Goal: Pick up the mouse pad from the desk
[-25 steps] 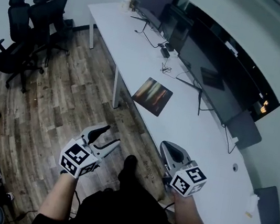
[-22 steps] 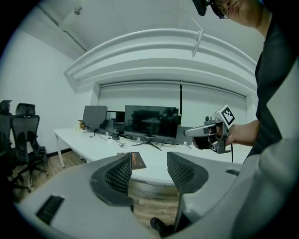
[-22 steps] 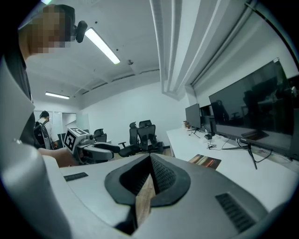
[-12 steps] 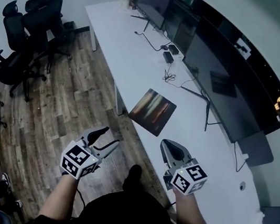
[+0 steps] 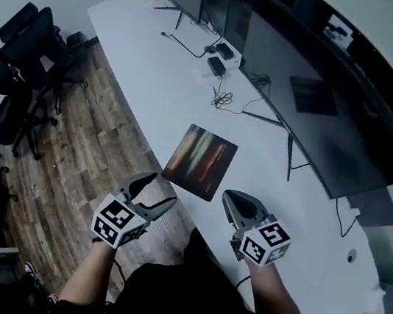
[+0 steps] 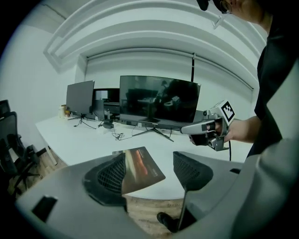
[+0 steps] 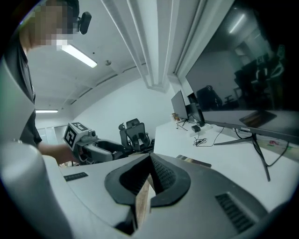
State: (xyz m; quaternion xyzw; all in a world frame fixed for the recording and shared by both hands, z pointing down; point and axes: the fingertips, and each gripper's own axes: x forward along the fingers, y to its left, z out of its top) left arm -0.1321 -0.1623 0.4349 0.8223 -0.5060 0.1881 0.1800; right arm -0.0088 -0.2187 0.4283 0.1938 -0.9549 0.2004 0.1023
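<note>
The mouse pad, dark with orange streaks, lies flat near the front edge of the white desk. My left gripper hovers over the floor just short of the pad's near left corner. Its jaws are opening and hold nothing. In the left gripper view the pad shows ahead, beyond the left gripper. My right gripper is shut and empty, close to the pad's near right corner. The right gripper view shows the right gripper with pads together and the pad as a thin strip ahead.
Large dark monitors stand along the desk's back, with cables and a small black box in front of them. Black office chairs stand on the wooden floor at the left. A person's shoe shows below the desk edge.
Both grippers have come forward toward the desk and now sit close to the mouse pad. The left jaws stand wider apart than before. The right jaws stay shut.
</note>
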